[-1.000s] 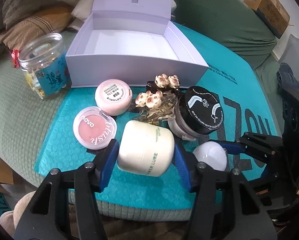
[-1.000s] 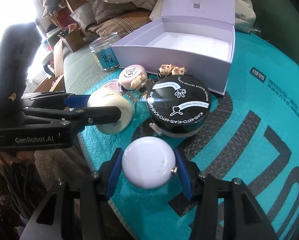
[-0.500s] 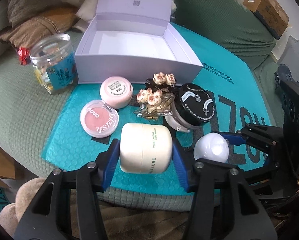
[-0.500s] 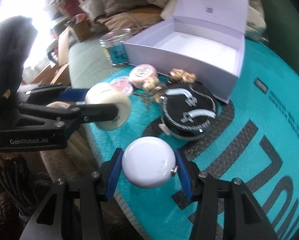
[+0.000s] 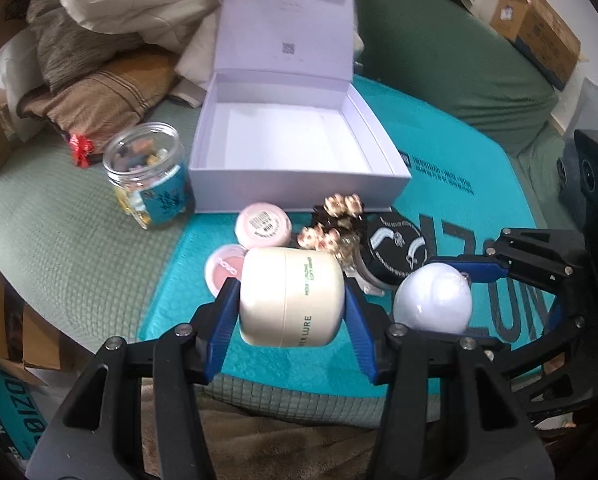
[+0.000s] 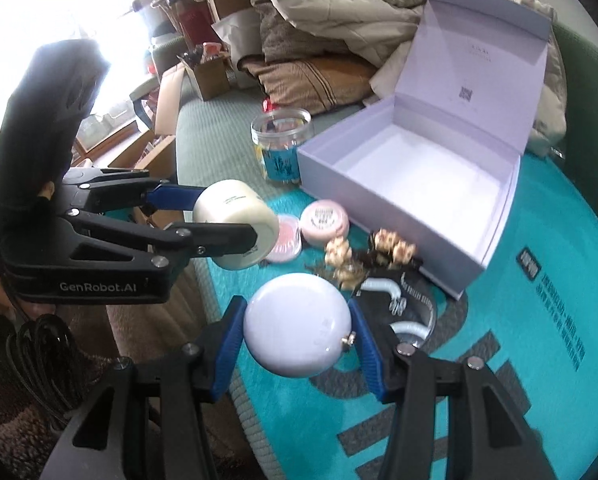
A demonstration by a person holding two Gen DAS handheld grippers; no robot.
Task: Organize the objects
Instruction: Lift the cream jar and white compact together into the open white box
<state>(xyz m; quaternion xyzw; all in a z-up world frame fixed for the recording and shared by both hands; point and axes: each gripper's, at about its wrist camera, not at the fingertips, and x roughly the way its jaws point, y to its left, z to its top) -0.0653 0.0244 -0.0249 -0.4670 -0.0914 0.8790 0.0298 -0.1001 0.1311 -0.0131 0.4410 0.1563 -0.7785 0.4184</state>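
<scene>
Open lilac box, lid upright, its white interior bare, resting on a teal bubble mailer spread over a green quilted bed. Just left of the box stands a clear jar with a teal label, holding small mixed items too blurred to identify. In front of the box lie a closed pink compact, a blush pan with a clear lid, flower hair clips and a black-lidded powder jar. The left gripper is clamped on a cream jar lying on its side, held clear above the mailer; the right gripper is clamped on a white round case, likewise raised. The left wrist view alone shows cardboard cartons at upper right and the printed lettering on the cream jar. The right wrist view alone shows a bright window at upper left, the left gripper's branded side and a small metal clasp on the case.
</scene>
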